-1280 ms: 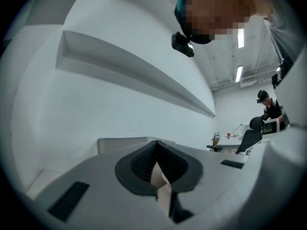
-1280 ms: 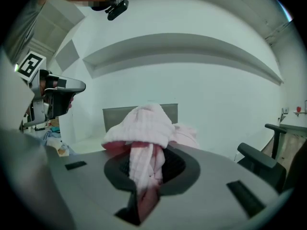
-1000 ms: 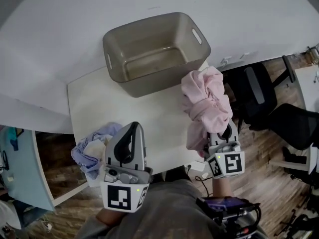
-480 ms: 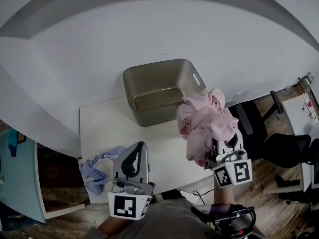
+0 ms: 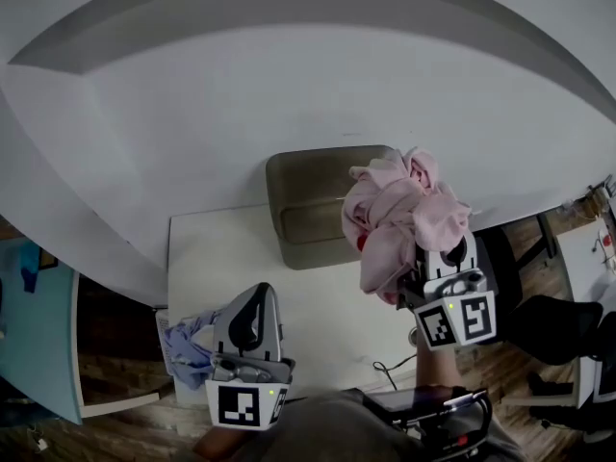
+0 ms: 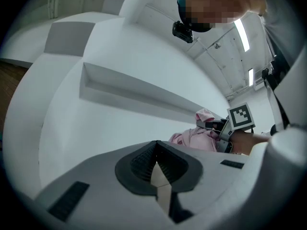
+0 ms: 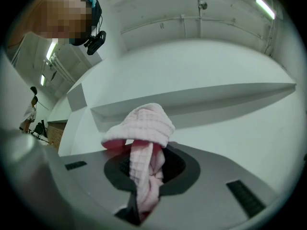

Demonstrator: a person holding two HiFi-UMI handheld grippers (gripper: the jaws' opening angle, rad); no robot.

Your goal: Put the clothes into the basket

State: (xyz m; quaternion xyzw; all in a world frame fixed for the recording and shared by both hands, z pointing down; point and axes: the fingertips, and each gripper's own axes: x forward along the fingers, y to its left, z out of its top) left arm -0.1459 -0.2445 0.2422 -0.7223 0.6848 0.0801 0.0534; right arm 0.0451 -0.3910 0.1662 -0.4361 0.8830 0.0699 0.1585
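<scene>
The right gripper is pinching a pink garment at the basket edge; if released here, folds are likely spilling outside.

Office or lab workroom: white table, black office chairs on wood-plank floor, strip lights on bare ceiling, curved white walls.
</scene>
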